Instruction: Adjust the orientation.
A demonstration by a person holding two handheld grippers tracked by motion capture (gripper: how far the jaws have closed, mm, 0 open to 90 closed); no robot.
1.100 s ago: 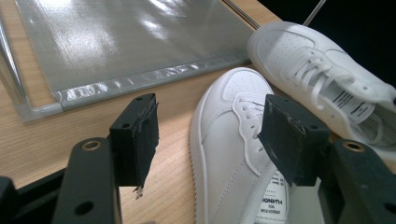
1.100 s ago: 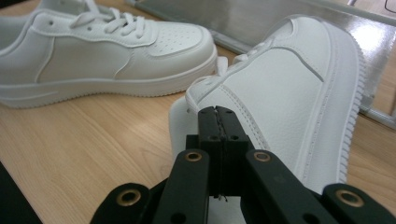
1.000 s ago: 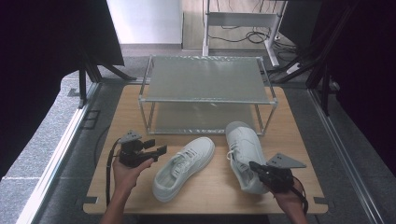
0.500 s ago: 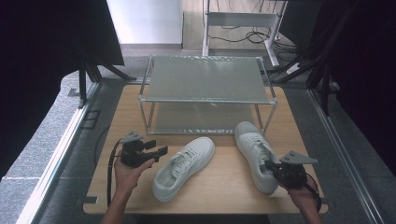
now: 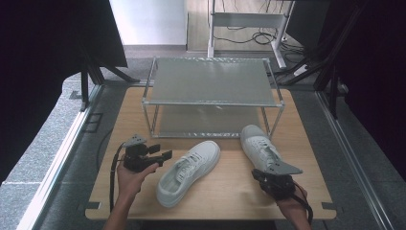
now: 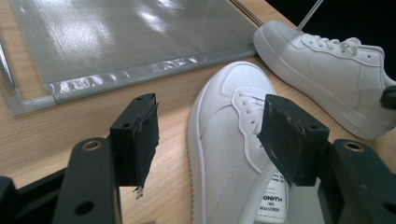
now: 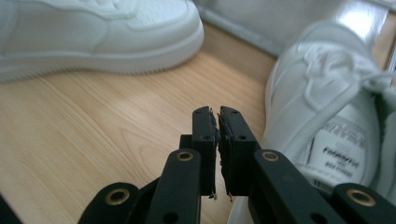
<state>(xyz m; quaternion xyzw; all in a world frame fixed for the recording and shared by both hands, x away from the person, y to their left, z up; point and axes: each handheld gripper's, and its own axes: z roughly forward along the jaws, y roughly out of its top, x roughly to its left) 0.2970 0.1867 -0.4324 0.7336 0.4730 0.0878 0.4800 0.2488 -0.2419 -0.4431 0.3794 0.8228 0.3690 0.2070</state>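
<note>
Two white sneakers on the table (image 5: 230, 191): left shoe (image 5: 189, 171) lies mid-table, right shoe (image 5: 261, 146) stands just in front of the wire rack (image 5: 210, 84), apart from it. Left gripper (image 6: 208, 135) is spread wide w/ nothing between the pads, hovering beside the left shoe. Right gripper (image 7: 217, 122) is nearly closed, empty, its jaws just starting to part, approx. at the right shoe's heel — contact unclear.

we see a wooden table (image 5: 230, 187) on a grey floor (image 5: 48, 158), a metal rack (image 5: 210, 98) standing on it. beyond, a white wall (image 5: 148, 21) and desk legs (image 5: 249, 21) with what may be cables (image 5: 239, 36); black curtains (image 5: 43, 48) flank both sides.
</note>
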